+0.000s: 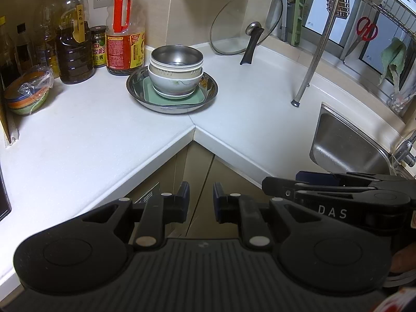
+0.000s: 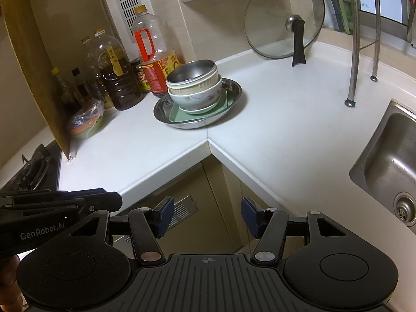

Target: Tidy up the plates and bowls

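Note:
A stack of dishes stands at the back of the white corner counter. A steel plate (image 1: 210, 91) (image 2: 234, 96) holds a green square plate (image 1: 200, 98) (image 2: 174, 115), a small white plate, a flowered white bowl (image 1: 174, 80) (image 2: 197, 98), a cream bowl and a steel bowl (image 1: 176, 56) (image 2: 192, 71) on top. My left gripper (image 1: 200, 201) is open and empty, held off the counter's front corner. My right gripper (image 2: 207, 217) is open and empty, also in front of the corner. Each gripper shows at the edge of the other's view.
Oil and sauce bottles (image 1: 124, 26) (image 2: 153, 52) stand behind the stack. A wrapped colourful bowl (image 1: 27, 91) (image 2: 85, 123) sits at the left. A glass pot lid (image 1: 247, 23) (image 2: 284, 18) leans on the wall. A steel sink (image 1: 345, 145) (image 2: 390, 161) and rack legs (image 1: 312, 52) (image 2: 355, 52) are on the right. A gas stove (image 2: 31, 166) lies at the far left.

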`<state>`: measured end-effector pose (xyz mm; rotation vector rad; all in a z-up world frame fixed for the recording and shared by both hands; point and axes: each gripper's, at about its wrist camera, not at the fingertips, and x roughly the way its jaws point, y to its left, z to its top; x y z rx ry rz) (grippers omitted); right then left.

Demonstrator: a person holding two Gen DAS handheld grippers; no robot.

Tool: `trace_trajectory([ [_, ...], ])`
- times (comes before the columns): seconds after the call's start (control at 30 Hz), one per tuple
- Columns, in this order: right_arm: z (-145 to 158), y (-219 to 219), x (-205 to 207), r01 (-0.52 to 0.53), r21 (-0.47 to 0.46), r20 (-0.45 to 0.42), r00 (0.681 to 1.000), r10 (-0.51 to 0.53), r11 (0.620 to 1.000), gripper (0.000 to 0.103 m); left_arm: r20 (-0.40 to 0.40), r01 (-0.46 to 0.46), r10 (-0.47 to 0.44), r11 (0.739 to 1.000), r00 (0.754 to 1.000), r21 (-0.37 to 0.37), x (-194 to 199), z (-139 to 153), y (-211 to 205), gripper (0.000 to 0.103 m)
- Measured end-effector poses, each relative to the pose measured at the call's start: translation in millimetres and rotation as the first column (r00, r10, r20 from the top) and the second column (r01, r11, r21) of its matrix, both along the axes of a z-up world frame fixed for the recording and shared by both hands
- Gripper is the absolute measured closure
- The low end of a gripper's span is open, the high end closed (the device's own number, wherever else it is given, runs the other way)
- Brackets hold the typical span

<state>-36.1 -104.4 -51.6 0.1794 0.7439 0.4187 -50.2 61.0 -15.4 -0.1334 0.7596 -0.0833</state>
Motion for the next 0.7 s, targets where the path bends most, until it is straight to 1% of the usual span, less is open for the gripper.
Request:
trace_trajectory([
  [0.7,-0.6,0.0,1.8,-0.003,-0.002,-0.002,1.0,0.003,1.0,0.046,-0.002,-0.002,0.002,1.0,1.0,-0.002,1.9,-0.4,-0.2,0.088],
])
